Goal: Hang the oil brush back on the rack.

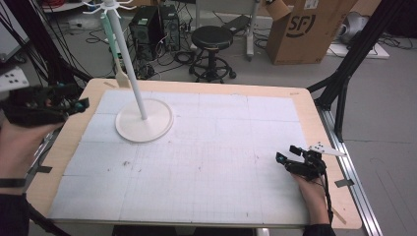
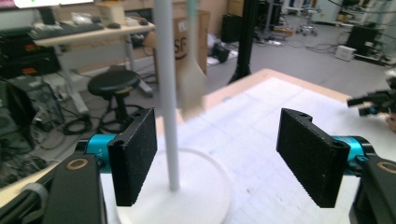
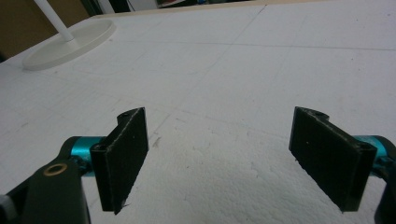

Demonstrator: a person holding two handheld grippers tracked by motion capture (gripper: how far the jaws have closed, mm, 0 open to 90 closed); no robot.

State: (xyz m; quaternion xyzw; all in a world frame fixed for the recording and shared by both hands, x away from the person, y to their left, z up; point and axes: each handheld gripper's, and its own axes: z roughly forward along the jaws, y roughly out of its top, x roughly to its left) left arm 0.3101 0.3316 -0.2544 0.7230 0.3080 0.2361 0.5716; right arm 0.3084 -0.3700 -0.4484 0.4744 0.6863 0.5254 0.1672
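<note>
Grippers, your left (image 2: 219,158) and right (image 3: 231,158), both hang spread and empty, the left facing the stand (image 1: 143,120) with its hanging spatula (image 1: 116,51).

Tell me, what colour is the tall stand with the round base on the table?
The tall stand with the round base is white, clearest in the high view.

Wooden table (image 1: 314,118) carries white gridded mat (image 1: 206,152) over most of top. White stand's round base (image 1: 144,126) sits on mat's far-left part.
</note>
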